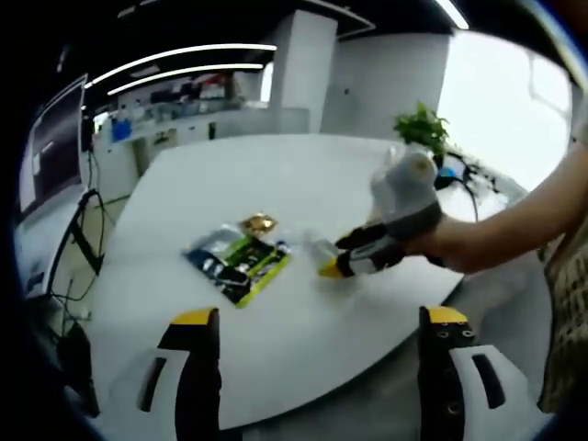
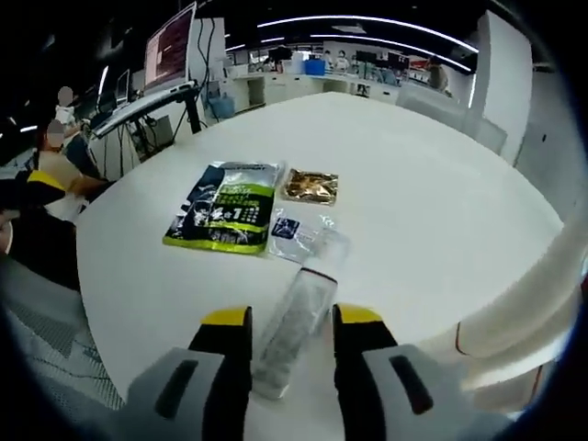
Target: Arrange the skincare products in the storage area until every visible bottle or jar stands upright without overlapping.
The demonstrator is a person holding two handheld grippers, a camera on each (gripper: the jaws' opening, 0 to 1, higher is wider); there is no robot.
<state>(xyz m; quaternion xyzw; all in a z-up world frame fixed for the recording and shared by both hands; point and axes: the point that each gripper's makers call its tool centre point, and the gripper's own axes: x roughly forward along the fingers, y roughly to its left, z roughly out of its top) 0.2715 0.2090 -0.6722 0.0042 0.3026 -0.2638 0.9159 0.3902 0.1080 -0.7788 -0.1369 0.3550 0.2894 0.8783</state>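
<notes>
clear plastic bottle (image 2: 296,323): translucent, red band near its neck, lay flat on white table (image 2: 432,193) | right gripper (image 2: 292,323): jaws clamped on its sides | left gripper (image 1: 320,320): jaws wide apart, holding nothing | right gripper view: green-black sachet (image 2: 224,219), gold packet (image 2: 310,186) | left gripper view: potted plant (image 1: 422,127)

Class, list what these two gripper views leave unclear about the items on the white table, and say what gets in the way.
- Clear plastic tube, right gripper view: its near end is hidden between the right gripper jaws; contact unclear.
- Green and black sachet: print too small to read.
- Small gold packet, left gripper view: blurred, contents unknown.
- Left gripper: jaws cut off by the bottom edge.
</notes>
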